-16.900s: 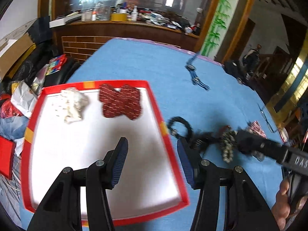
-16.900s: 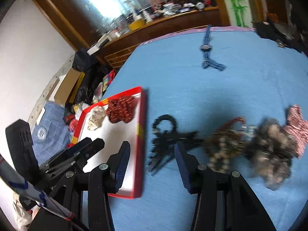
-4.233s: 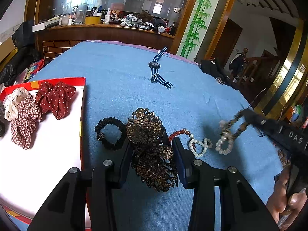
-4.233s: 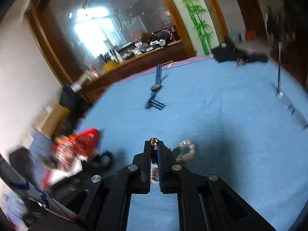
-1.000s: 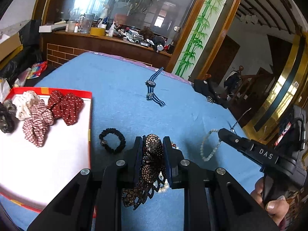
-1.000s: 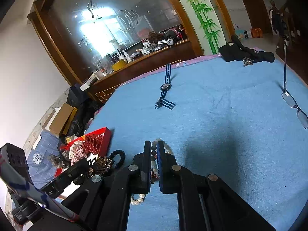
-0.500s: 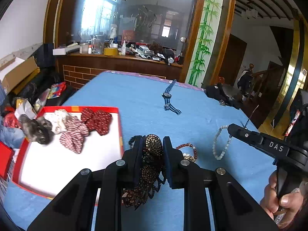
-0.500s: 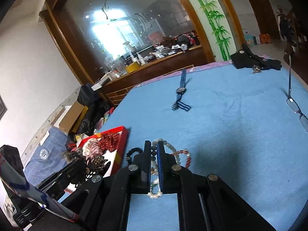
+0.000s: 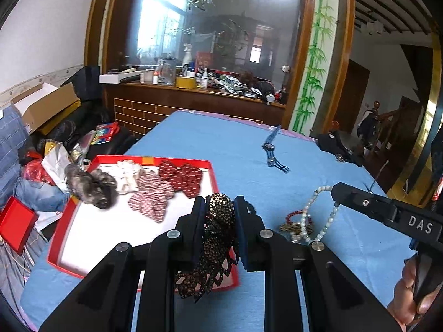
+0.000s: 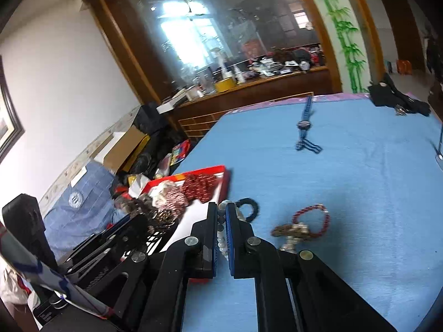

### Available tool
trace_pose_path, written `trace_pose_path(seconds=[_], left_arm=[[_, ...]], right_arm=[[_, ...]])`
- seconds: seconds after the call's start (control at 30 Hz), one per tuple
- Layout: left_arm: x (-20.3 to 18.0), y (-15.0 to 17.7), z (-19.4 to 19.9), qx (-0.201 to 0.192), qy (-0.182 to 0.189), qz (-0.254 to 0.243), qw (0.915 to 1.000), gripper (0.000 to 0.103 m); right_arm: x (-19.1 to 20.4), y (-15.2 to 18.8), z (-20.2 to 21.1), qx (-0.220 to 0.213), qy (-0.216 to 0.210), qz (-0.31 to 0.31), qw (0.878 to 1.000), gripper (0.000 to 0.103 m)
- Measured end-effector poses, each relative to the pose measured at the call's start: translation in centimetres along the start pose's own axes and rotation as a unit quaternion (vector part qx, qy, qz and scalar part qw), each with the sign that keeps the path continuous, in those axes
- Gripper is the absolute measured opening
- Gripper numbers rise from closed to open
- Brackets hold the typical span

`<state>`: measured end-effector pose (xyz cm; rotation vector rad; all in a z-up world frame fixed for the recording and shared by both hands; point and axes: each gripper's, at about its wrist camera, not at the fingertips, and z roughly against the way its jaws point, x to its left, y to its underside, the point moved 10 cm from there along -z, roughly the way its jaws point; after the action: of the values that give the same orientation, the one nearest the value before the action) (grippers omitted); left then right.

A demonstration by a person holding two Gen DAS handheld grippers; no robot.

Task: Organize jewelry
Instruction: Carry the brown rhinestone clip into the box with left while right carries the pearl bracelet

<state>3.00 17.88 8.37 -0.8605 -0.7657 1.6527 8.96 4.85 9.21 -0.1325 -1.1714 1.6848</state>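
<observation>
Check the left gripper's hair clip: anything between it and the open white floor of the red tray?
Nothing visible blocks it. The left gripper holds the rhinestone hair clip above the red tray near its right edge. The four scrunchies sit toward the tray's far end, leaving the near white floor bare below the clip.

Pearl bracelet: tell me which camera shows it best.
The left wrist view. There the pearl bracelet hangs in a full loop from the right gripper, clear against the blue table. The right wrist view shows only a few beads pinched between the right gripper's shut fingers.
</observation>
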Motion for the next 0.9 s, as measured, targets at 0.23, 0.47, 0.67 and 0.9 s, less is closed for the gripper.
trace_pose_path(seconds=[0.23,0.47,0.67,0.9], left_arm=[[3.6,-0.1,0.1,-0.001,-0.013,0.023,0.9996,0.021],[9.1,0.4,-0.8,0.015,-0.034,0.059,0.9976,0.021],[13.1,1.4,-2.8,0.043,-0.043,0.091,0.9941,0.021],[15.3,1.6,-6.1,0.078,-0.042,0.110,0.9899,0.021]], right_arm=[[3.6,0.8,-2.4,0.024,-0.016,0.020,0.999,0.007],[6.6,1.9,-5.8,0.054,-0.032,0.031,0.998,0.007],[8.6,2.6,-9.0,0.082,-0.046,0.033,0.995,0.007],[9.5,2.4,-13.6,0.106,-0.040,0.036,0.993,0.007]])
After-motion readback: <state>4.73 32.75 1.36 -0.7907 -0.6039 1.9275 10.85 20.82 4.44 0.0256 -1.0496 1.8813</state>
